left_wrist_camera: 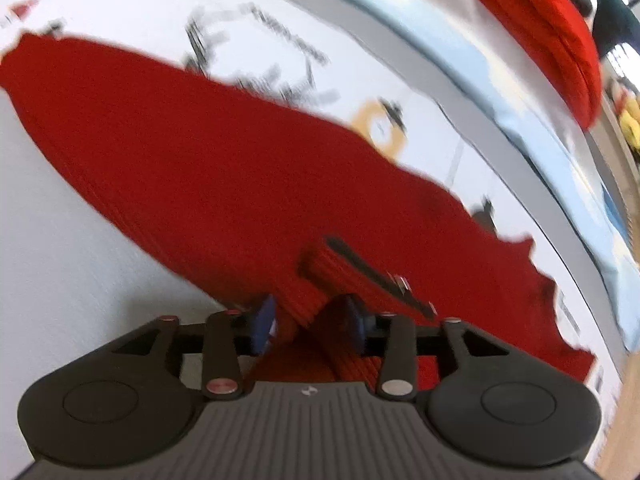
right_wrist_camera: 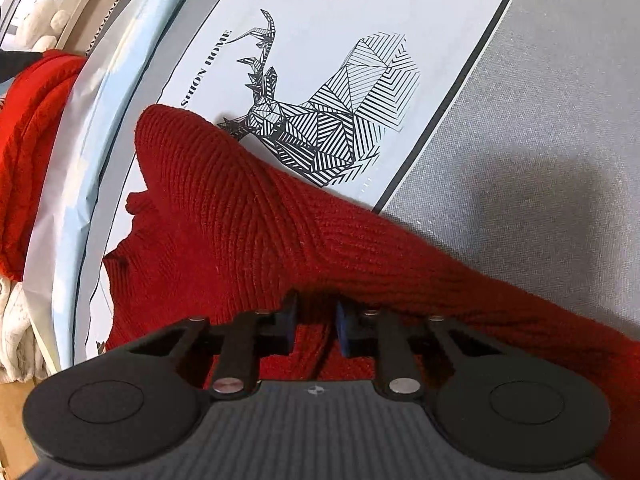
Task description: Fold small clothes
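A red ribbed knit garment (left_wrist_camera: 192, 152) lies stretched over a white printed mat (left_wrist_camera: 280, 40) in the left wrist view. My left gripper (left_wrist_camera: 310, 326) is shut on a bunched fold of it near its edge. The same red garment (right_wrist_camera: 248, 224) shows in the right wrist view, draped in a raised fold across the mat (right_wrist_camera: 340, 60). My right gripper (right_wrist_camera: 316, 324) is shut on its near edge. Both blue pads press into the knit. The left view is blurred by motion.
Another red knit item (left_wrist_camera: 552, 28) lies piled at the far side beyond a light blue strip (left_wrist_camera: 500, 80); it shows at the left of the right view (right_wrist_camera: 32, 140), with white fabric (right_wrist_camera: 16, 332) below it. Grey table surface (right_wrist_camera: 540, 140) lies right of the mat.
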Motion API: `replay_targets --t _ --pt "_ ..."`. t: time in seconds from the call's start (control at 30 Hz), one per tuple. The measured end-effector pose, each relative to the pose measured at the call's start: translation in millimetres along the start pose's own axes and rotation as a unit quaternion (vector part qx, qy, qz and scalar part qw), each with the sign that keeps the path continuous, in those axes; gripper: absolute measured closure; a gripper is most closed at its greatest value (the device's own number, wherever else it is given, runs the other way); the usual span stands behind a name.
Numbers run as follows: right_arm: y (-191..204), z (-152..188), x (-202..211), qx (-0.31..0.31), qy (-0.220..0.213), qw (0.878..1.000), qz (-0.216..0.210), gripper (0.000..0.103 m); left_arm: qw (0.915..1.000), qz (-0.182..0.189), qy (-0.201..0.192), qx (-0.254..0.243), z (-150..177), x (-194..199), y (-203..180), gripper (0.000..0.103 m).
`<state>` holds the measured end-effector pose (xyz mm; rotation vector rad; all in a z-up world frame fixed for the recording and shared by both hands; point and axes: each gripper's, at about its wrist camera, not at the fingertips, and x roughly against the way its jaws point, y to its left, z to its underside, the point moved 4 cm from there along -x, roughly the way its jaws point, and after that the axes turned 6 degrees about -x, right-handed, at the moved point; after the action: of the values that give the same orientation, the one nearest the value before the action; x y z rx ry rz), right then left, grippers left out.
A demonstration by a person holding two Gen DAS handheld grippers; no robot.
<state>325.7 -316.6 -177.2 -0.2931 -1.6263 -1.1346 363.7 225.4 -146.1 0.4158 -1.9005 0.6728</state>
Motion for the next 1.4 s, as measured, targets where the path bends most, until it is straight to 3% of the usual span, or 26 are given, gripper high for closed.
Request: replay_targets --t 0.07,0.27,0.33,0.43,0.5,0.63,0.67,0.7,0.73,0.77,0.8,0.87,0.9,0.93,0.97,1.03,1.07,1.1,1.17,1.27,1.33,1.4 --pt "0.2 -0.9 0.5 -0.002 0.002 1.000 -0.001 0.082 0.9999 0.012 -0.002 0.002 -6.8 -0.7 1.1 0.047" --pt "-0.2 -1.6 -1.6 0.005 0.011 1.000 0.000 0.080 0.9991 0.028 0.032 0.004 -8.4 -24.7 2.9 0.046" --pt "-0.3 -1.4 -3.3 0.004 0.013 1.000 0.001 0.080 0.9992 0.021 0.029 -0.019 -5.1 -28.5 -3.4 0.048" --pt "1.9 -1.1 -5.1 0.006 0.015 1.000 0.003 0.080 0.9958 -0.032 0.003 -0.086 -4.3 -27.8 -15.0 0.093" --pt "3.5 -1.1 -6.7 0.007 0.015 1.000 0.006 0.080 0.9907 -0.051 -0.023 -0.124 -6.2 -18.6 -23.9 0.096" --pt "6.3 -1.7 -6.6 0.013 0.015 1.000 0.015 0.085 0.9830 -0.031 -0.082 -0.161 -11.3 12.9 -43.8 0.098" --pt "6.8 -1.8 -5.7 0.010 0.015 1.000 0.013 0.086 0.9807 -0.012 -0.106 -0.163 -14.2 23.4 -48.2 0.099" --pt "7.0 -2.2 -4.2 0.006 0.016 1.000 0.012 0.087 0.9772 0.026 -0.141 -0.156 -18.4 39.1 -51.7 0.101" --pt "7.4 -3.2 -1.0 0.000 0.013 1.000 0.007 0.088 0.9683 0.074 -0.187 -0.148 -22.9 59.9 -55.2 0.102" --pt "7.0 -5.2 3.7 -0.015 0.007 1.000 -0.008 0.089 0.9569 0.108 -0.228 -0.144 -25.7 78.4 -58.1 0.102" --pt "5.5 -8.4 11.7 -0.043 -0.006 0.998 -0.039 0.089 0.9390 0.149 -0.276 -0.142 -26.2 100.4 -59.7 0.102" --pt "-0.2 -15.1 29.4 -0.084 -0.049 0.992 -0.086 0.090 0.9172 0.186 -0.317 -0.154 -21.5 119.9 -63.1 0.103" --pt "-5.7 -17.5 37.2 -0.106 -0.077 0.986 -0.106 0.090 0.9180 0.189 -0.313 -0.154 -19.2 118.9 -64.2 0.103" --pt "-11.8 -18.7 42.1 -0.123 -0.097 0.981 -0.117 0.090 0.9273 0.173 -0.295 -0.152 -18.0 111.0 -63.5 0.103" --pt "-19.1 -18.0 43.9 -0.144 -0.111 0.976 -0.122 0.090 0.9453 0.139 -0.253 -0.153 -18.4 93.5 -61.2 0.103" --pt "-29.6 -14.9 39.2 -0.151 -0.120 0.979 -0.073 0.087 0.9782 0.060 -0.150 -0.130 -17.9 50.7 -44.2 0.103" --pt "-31.8 -13.5 30.8 -0.144 -0.098 0.984 -0.047 0.086 0.9898 0.031 -0.096 -0.101 -15.7 29.4 -29.7 0.103" --pt "-33.5 -11.7 21.8 -0.143 -0.070 0.987 -0.029 0.086 0.9958 0.022 -0.056 -0.069 -12.6 14.2 -16.3 0.103" --pt "-31.5 -4.9 16.4 -0.129 -0.047 0.990 -0.016 0.086 0.9968 0.032 -0.040 -0.060 -12.8 8.4 -12.4 0.103" --pt "-15.3 1.1 28.1 -0.082 -0.064 0.994 -0.022 0.084 0.9898 0.073 -0.066 -0.103 -16.9 18.2 -29.3 0.102" --pt "-6.3 0.1 35.7 -0.059 -0.074 0.995 -0.033 0.075 0.9868 0.110 -0.062 -0.102 -15.8 14.4 -35.4 0.102" --pt "4.7 0.8 39.0 -0.033 -0.079 0.995 -0.044 0.073 0.9855 0.136 -0.049 -0.089 -10.7 5.9 -40.0 0.101"
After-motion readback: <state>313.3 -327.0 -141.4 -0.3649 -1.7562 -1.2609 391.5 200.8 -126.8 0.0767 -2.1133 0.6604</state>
